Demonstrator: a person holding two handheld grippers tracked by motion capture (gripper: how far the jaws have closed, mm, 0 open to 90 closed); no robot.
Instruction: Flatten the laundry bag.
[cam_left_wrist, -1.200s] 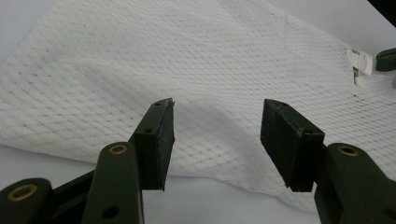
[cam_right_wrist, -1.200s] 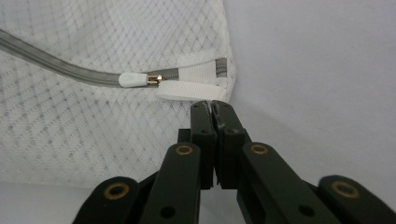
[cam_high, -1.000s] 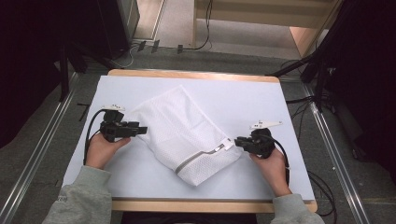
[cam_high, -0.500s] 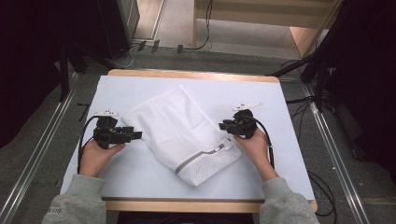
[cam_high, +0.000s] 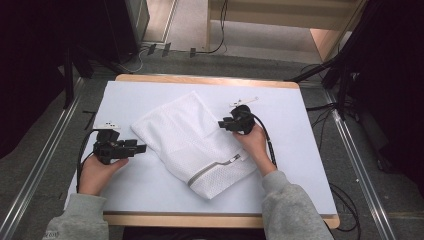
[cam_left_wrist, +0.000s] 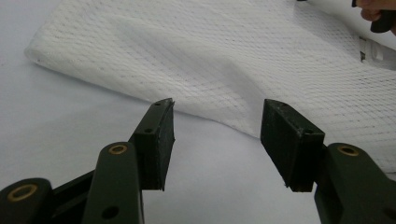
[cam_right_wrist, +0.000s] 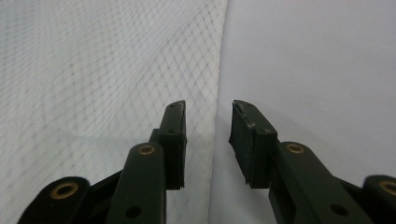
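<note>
- White mesh bag (cam_high: 192, 145) lies flat and diagonal mid-table on the white mat (cam_high: 310, 165), zipper (cam_high: 212, 167) toward my near side.
- My left gripper (cam_high: 137, 148): jaws wide apart, holding nothing, just beside the bag's left edge. In the left gripper view that edge (cam_left_wrist: 205, 109) runs across just ahead of the jaw tips, not between them.
- My right gripper (cam_high: 223, 123): jaws parted by a narrower gap, empty, straddling the bag's right edge (cam_right_wrist: 215, 93) near the far corner.
- Risk 1: mesh is thin and flat on the mat. If I close too high, I'd guess the pads meet on air or snag one layer only.
- Risk 2: right jaw sitting on the mesh could shove the edge and bunch it before the pinch.
- Risk 3: uneven grips. One side catching first would likely skew or drag the bag.
- Risk 4: white on white, so I could misjudge the edge.
</note>
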